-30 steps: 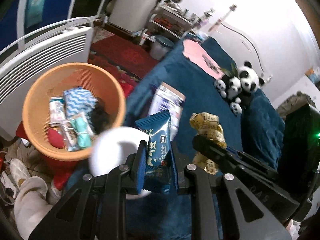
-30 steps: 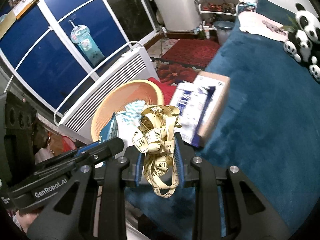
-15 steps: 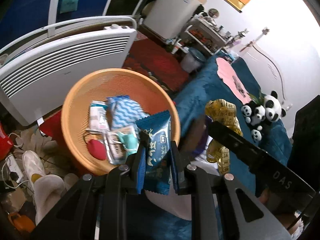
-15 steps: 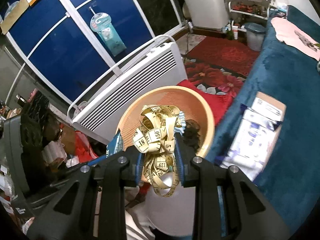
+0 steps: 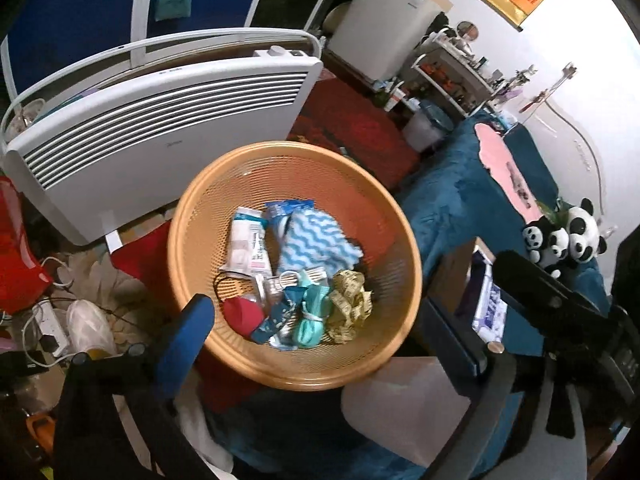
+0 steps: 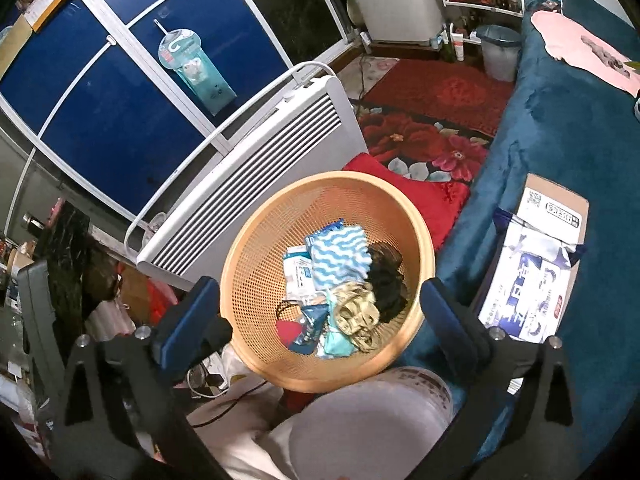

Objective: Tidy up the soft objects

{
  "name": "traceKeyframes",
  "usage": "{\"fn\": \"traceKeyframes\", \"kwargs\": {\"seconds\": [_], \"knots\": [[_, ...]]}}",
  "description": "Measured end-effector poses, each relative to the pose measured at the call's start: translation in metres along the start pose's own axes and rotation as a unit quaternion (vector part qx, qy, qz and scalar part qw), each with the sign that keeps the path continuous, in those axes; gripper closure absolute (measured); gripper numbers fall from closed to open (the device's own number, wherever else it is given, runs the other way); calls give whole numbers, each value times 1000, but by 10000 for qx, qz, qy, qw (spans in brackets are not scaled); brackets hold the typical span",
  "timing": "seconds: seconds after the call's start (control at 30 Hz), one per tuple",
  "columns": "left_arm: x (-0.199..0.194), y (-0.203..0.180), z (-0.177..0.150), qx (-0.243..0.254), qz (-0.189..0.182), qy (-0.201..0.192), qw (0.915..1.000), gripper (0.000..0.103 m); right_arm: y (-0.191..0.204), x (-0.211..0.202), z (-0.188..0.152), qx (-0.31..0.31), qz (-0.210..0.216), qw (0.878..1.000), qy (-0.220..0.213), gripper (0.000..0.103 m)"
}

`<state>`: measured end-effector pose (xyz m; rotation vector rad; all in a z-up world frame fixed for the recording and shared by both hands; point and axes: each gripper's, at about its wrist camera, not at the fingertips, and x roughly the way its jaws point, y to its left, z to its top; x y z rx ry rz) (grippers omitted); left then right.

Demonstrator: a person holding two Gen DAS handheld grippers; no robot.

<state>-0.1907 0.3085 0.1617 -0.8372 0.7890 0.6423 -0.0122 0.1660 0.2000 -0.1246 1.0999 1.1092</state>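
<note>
We find the left gripper [image 5: 320, 328] with jaws just sprung wide apart, nothing between them. The blue snack packet [image 5: 276, 316] lies in the orange basket [image 5: 404, 232] at 6 o'clock, the yellow tape measure [image 5: 350, 304] just beside it at 5 o'clock. The right gripper [image 6: 320, 312] likewise has just spread wide over the basket, empty. The panda toys [image 5: 564, 236] sit well apart at 3 o'clock.

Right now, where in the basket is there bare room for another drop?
Basket: bare mesh along the heater-side wall, behind the wavy cloth. Crowded on the near side: tape measure, blue packet, red piece.
</note>
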Motion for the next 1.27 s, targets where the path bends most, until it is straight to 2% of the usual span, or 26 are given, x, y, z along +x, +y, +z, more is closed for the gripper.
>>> {"fn": "traceKeyframes", "kwargs": {"seconds": [0.73, 0.83, 0.93, 1.03, 1.13, 1.27], "knots": [[-12, -6, -11, 20, 80, -2, 10000, 1, -2, -19, -13, -68, -46, 10000, 56, 0], [-15, -8, -14, -14, -16, -10, 10000, 1, -3, -23, -14, -75, -36, 10000, 35, 0], [-23, -7, -19, -304, -224, -96, 9992, 1, -3, -28, -16, -74, -29, 10000, -14, 0], [-30, -10, -23, -457, 147, -188, 9987, 1, -6, -34, -18, -58, -7, 10000, -63, 0], [-28, -13, -27, -514, 191, 26, 9985, 1, -10, -40, -22, -36, 0, 10000, -78, 0], [-33, -22, -38, -354, 393, -67, 9986, 1, -17, -49, -29, 17, -5, 9999, -111, 0]]}}
